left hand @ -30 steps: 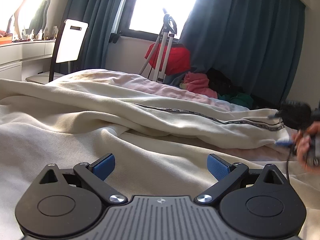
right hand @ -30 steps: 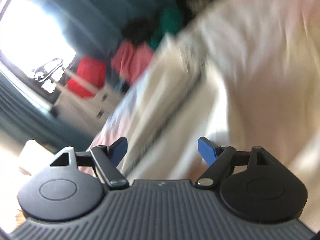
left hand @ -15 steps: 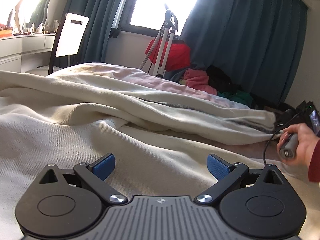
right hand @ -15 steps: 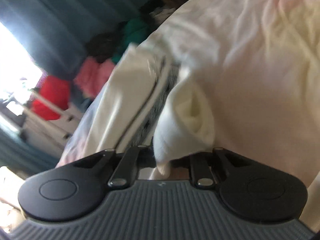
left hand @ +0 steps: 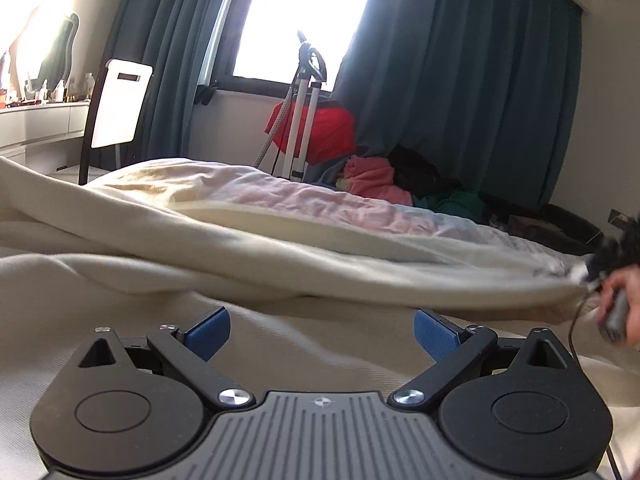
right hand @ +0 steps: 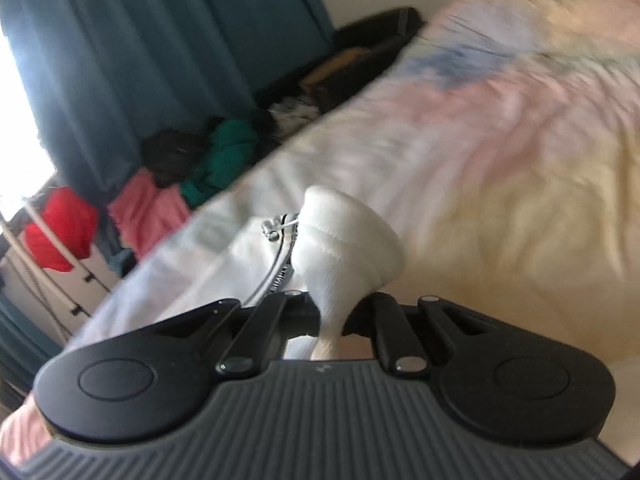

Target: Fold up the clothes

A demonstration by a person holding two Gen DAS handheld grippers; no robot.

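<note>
Left gripper (left hand: 322, 330), at lower centre of the left wrist view, has its blue-padded fingers (left hand: 209, 331) spread wide over cream fabric, gripping nothing. Behind it, from left to right: a white chair (left hand: 118, 110), a bright window (left hand: 304, 20) flanked by teal curtains (left hand: 460, 80), a white stand (left hand: 302, 116) before a red bag (left hand: 320, 130), and a pile of pink, black and green clothes (left hand: 400, 186) on the floor. A cream garment (left hand: 280, 256) stretches across the bed (left hand: 320, 208), its right end drawn up toward the person's right hand (left hand: 618, 300). Right gripper (right hand: 334, 320), seen in the right wrist view, is closed on a bunched white cuff of that garment (right hand: 344, 236), beside a zipper pull and a dark trim strip. Printing on the trim is too blurred to read. Pastel bedding (right hand: 500, 140) fills the right side.
</note>
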